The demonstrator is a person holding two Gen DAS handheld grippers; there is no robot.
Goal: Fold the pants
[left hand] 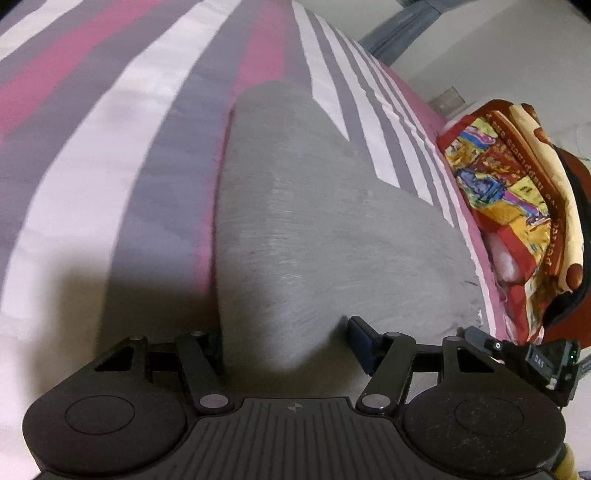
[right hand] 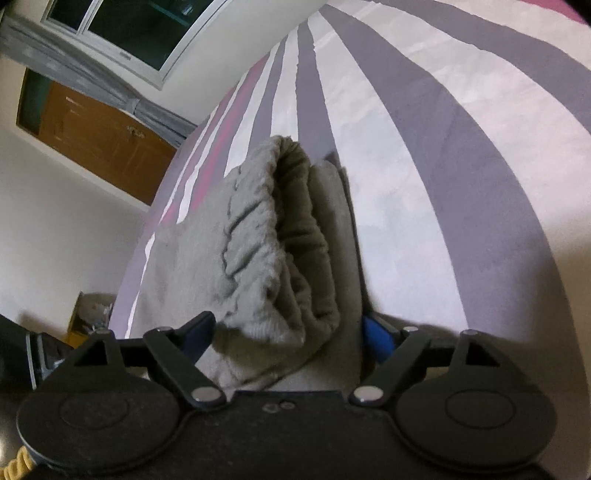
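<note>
Grey pants (left hand: 303,221) lie folded lengthwise on a bed sheet (left hand: 92,155) striped pink, grey and white. My left gripper (left hand: 286,341) sits at their near end. A raised hump of the cloth fills the gap between its jaws, the left finger is half hidden behind the cloth edge, and the blue pad (left hand: 360,339) presses into the fabric. In the right wrist view the gathered waistband of the pants (right hand: 280,236) stands as a thick fold. My right gripper (right hand: 288,334) straddles it with jaws wide, open, and the cloth sits loosely between them.
A bundle of bright patterned cloth (left hand: 517,203) lies off the bed's right edge. Beyond the bed's far side are a window (right hand: 129,29), a wooden cabinet (right hand: 96,136), grey curtains (right hand: 155,114) and a box on the floor (right hand: 88,314). A black device (left hand: 539,360) shows low right.
</note>
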